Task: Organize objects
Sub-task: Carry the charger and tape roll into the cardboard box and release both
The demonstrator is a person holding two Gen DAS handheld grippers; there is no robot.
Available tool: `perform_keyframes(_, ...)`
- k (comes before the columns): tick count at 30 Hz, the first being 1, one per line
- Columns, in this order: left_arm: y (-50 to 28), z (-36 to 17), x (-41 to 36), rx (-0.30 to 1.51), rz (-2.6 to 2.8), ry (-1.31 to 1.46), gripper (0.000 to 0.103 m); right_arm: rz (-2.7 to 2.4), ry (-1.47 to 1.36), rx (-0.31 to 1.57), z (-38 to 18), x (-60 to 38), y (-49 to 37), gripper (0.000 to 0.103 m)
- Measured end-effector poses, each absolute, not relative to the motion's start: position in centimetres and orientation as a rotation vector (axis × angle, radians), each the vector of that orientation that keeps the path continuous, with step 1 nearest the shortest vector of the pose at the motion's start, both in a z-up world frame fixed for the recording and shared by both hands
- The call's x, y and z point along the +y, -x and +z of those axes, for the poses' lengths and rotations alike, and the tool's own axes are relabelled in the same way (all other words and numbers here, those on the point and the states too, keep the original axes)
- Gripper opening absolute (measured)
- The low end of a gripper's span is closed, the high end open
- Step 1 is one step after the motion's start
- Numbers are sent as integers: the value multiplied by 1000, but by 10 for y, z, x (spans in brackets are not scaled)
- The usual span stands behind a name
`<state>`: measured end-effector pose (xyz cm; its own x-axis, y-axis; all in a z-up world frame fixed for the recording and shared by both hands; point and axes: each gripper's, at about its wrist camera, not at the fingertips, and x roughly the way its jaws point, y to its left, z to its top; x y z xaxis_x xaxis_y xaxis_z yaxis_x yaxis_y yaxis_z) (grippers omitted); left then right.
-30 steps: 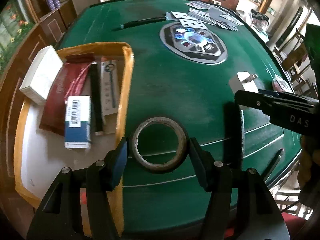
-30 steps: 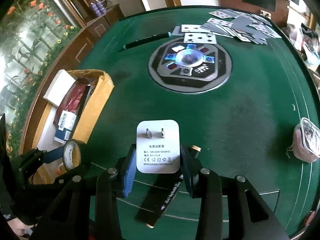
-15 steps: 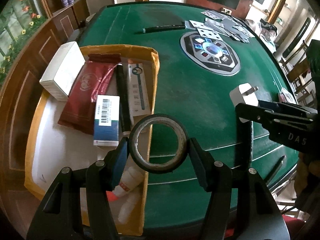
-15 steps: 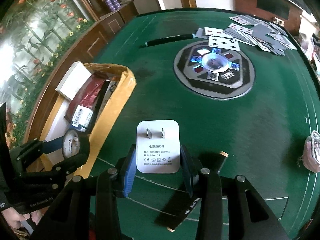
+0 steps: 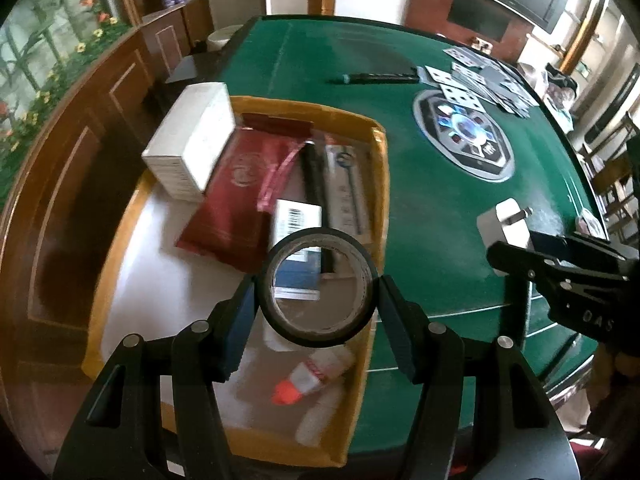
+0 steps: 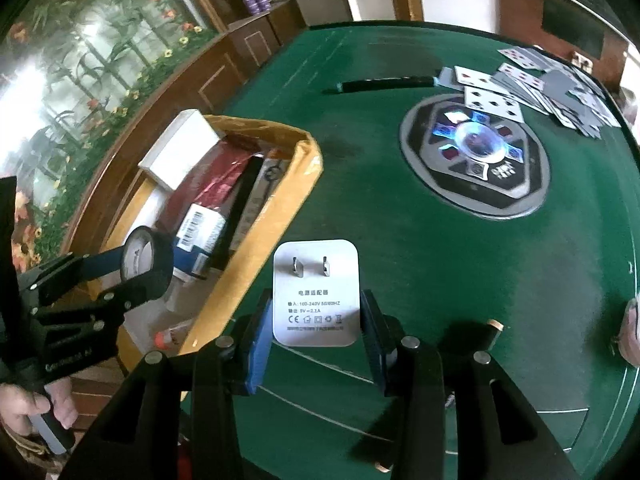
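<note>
Holding tape roll [image 5: 318, 288] in left gripper [image 5: 316, 300], over box [image 5: 382, 184]

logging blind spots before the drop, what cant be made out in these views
- Left wrist: the tape roll hides the tray floor beneath it.
- Left wrist: the barcode box label is blurred.
- Right wrist: the pouch is cut off by the right edge.

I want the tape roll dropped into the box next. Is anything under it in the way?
The tape roll, held in the left gripper, hangs over the cardboard box. A blue-and-white carton and a small red-capped bottle lie below it; bare floor shows left of them.
</note>
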<state>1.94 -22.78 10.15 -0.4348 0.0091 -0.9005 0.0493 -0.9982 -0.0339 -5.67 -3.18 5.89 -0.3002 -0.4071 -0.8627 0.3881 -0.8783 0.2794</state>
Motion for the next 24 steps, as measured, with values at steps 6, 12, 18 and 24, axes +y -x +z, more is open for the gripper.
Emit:
perform_keyframes(6,-24,103,-251,103,-2610,-1632,60,-2173,-1445,4,63,-51,52,41)
perform_keyframes(12,-27,101,-267,120,-2587,-1624,60,-2147,-1433,31,64,-69,49,41)
perform_keyframes(18,-27,97,-287,164,-2562,-1627,60,-2126,-1421,56,66,-86,44,41)
perform_keyframes(24,-26,90,-316,245,-2517,-1645,60,-2091,-1428,66,64,-102,43,41)
